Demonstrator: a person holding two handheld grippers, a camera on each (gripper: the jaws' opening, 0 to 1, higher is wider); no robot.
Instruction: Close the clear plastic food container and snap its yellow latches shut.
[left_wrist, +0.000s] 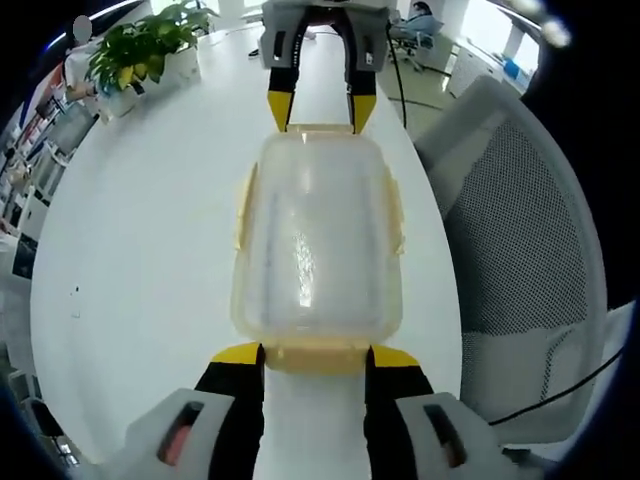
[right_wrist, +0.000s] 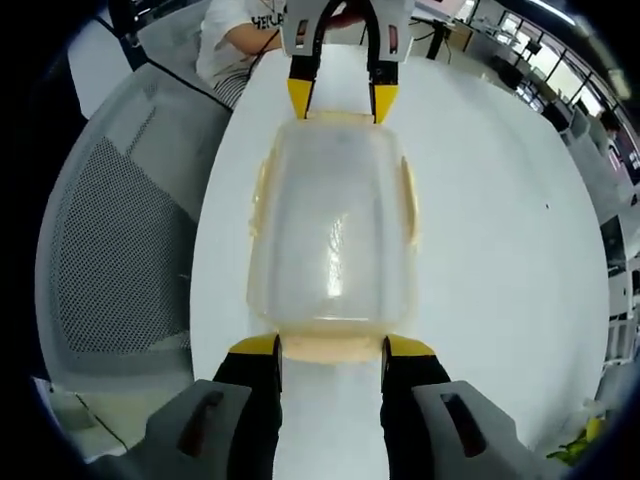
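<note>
Left gripper view: clear rectangular plastic food container (left_wrist: 318, 235) with lid seated on top, lying lengthwise on long white oval table (left_wrist: 140, 260), pale yellow latches along all four edges. Left gripper (left_wrist: 316, 357), black with yellow tips, open about as wide as near end latch (left_wrist: 316, 354), one tip at either side of it, nothing clamped. At far end, right gripper (left_wrist: 320, 112) likewise spread, tips flanking far end latch.

Right gripper view: same container (right_wrist: 333, 235) seen from opposite end; right gripper (right_wrist: 332, 347) bracketing its own end latch (right_wrist: 332, 347), left gripper (right_wrist: 340, 100) at the other end. Side latches (right_wrist: 409, 200) apparently flared outward, not yet snapped, though hard to tell for certain.

Likely step: pressing end latches down. Best done by holding one end steady while pushing the other latch down and inward against container wall, keeping lid square, then moving on to long sides.

Surroundings: glossy table, grey mesh office chair (left_wrist: 520, 240) beside it, potted green plant (left_wrist: 145, 50) at far left corner, black cable (left_wrist: 400, 75), seated person in white shirt (right_wrist: 240, 40) beyond, bright open office behind.
</note>
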